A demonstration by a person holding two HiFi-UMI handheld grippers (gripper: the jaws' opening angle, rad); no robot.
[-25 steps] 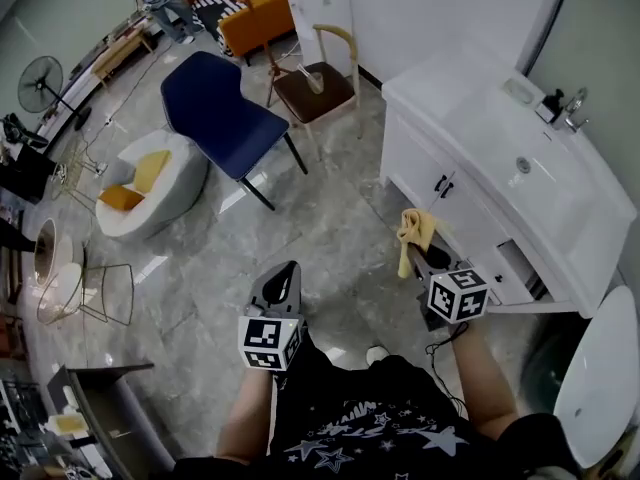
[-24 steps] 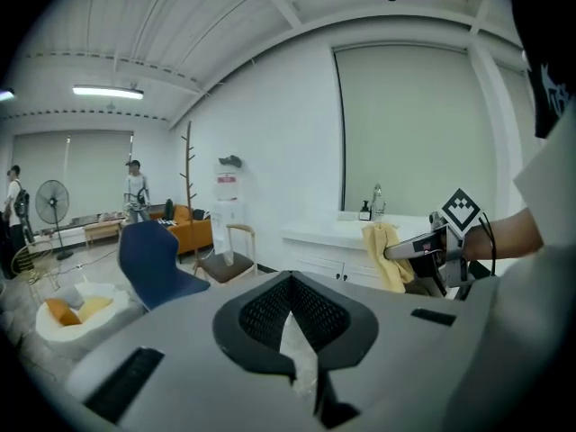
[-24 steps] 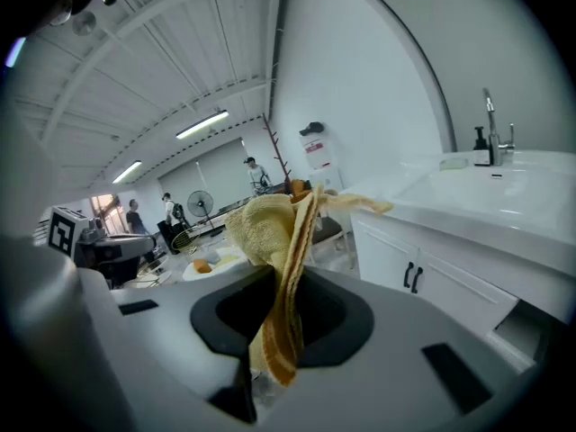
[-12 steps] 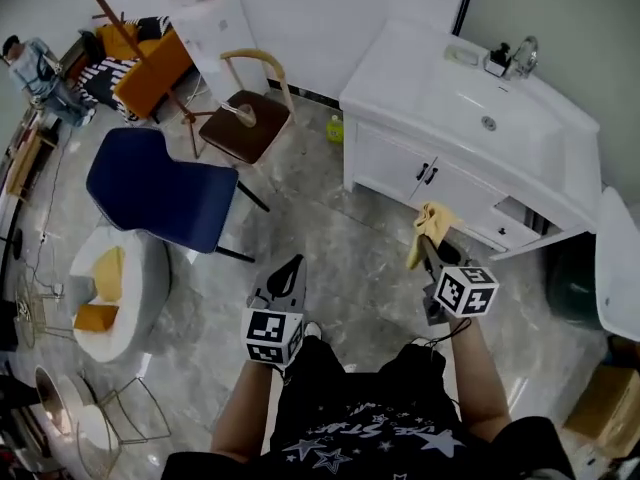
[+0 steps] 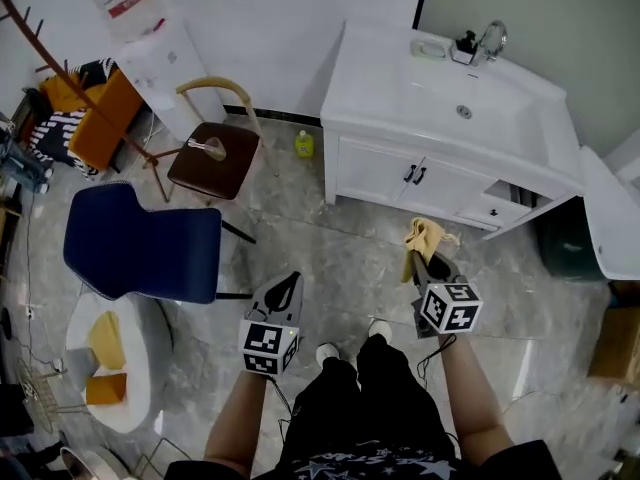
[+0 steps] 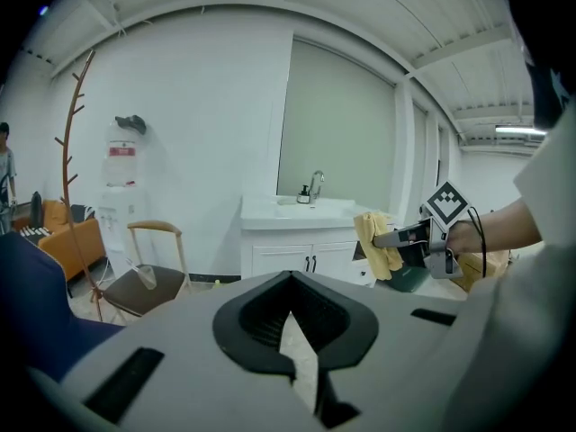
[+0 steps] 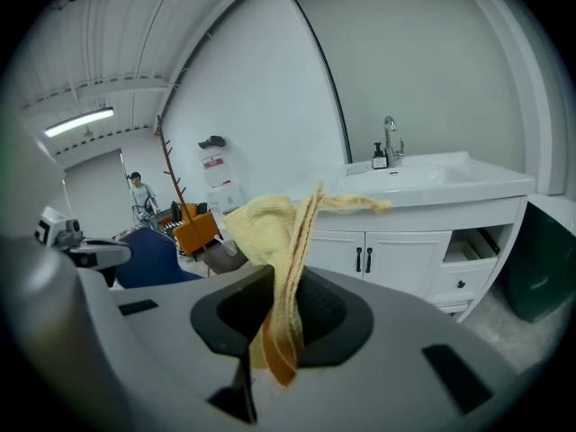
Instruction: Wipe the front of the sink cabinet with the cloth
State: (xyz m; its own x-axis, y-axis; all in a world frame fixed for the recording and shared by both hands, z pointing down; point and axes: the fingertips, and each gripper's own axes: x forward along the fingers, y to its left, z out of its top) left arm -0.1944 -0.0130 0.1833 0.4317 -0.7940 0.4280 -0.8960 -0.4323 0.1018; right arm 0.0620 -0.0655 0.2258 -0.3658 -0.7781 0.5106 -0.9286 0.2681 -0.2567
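Note:
The white sink cabinet (image 5: 400, 183) stands ahead against the wall, with two doors and black handles (image 5: 414, 175); it also shows in the right gripper view as the cabinet (image 7: 396, 246) and in the left gripper view as the cabinet (image 6: 288, 257). My right gripper (image 5: 428, 256) is shut on a yellow cloth (image 5: 421, 238), held a short way in front of the cabinet and not touching it. The cloth (image 7: 281, 268) hangs out of the jaws. My left gripper (image 5: 283, 290) is shut and holds nothing, lower left over the floor.
A drawer (image 5: 497, 203) at the cabinet's right is pulled out. A yellow bottle (image 5: 304, 145) stands on the floor left of the cabinet. A wooden chair (image 5: 215, 158), a blue chair (image 5: 140, 243) and a water dispenser (image 5: 150, 53) lie to the left. A dark bin (image 5: 558, 238) is at the right.
The view has swung so the cabinet now lies straight ahead. Both grippers keep their places in front of the person, the cloth still in the right one.

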